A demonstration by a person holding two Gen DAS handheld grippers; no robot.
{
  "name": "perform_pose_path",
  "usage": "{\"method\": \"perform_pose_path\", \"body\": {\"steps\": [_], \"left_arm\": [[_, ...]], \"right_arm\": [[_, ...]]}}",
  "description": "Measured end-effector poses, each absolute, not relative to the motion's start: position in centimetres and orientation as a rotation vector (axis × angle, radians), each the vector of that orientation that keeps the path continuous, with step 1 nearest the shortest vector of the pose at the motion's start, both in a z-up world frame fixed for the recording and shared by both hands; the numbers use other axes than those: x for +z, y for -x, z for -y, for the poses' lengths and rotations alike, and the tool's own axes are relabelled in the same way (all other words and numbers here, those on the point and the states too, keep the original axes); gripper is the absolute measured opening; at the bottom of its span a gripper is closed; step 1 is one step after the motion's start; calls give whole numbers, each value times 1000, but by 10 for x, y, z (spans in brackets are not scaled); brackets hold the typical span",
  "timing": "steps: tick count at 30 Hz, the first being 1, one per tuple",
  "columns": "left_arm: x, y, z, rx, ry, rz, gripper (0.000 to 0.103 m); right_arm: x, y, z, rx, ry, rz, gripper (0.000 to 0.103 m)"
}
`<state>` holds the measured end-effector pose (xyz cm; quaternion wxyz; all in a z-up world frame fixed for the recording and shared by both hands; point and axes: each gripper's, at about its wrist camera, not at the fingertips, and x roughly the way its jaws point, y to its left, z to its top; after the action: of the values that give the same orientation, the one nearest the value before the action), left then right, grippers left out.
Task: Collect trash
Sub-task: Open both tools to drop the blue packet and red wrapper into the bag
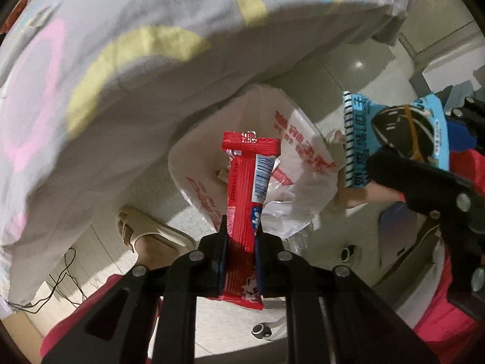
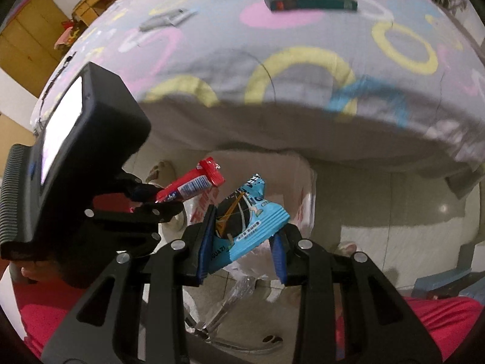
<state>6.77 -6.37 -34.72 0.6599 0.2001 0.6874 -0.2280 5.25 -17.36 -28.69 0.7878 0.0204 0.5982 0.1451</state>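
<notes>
Both claws over bag, wrappers ready to drop
L claw (image 1: 241, 248) pinched on red wrapper (image 1: 247, 188), R claw (image 2: 242, 242) clamps blue packet (image 2: 242, 227); white bag (image 1: 303, 151) on floor by bed edge

Left hand-held gripper (image 1: 241, 242) points down, jaws clamped tight. Right hand-held gripper (image 2: 242, 242) just beside it, tilted steeply down, jaws part-closed, gripping.

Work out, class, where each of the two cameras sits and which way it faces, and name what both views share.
Left wrist: on the left gripper, facing down at the white plastic bag on the floor; a sandalled foot shows.
Right wrist: on the right gripper, facing down toward the bed's edge; red clothing shows.
Shared: the red wrapper, the blue packet, the bag, the bed.
</notes>
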Motion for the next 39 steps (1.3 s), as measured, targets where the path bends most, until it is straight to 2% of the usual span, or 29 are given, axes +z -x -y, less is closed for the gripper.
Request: {"method": "perform_pose_path", "body": {"steps": [21,39], "left_arm": [[-443,-79,75,-557,-468,-1700,15],[-483,-94,75,-512,-424,-1795,15]], "right_arm": [[-401,-88,190,213,-168,-1477,33],[-452,-103,188,197,-206,-1560,33]]}}
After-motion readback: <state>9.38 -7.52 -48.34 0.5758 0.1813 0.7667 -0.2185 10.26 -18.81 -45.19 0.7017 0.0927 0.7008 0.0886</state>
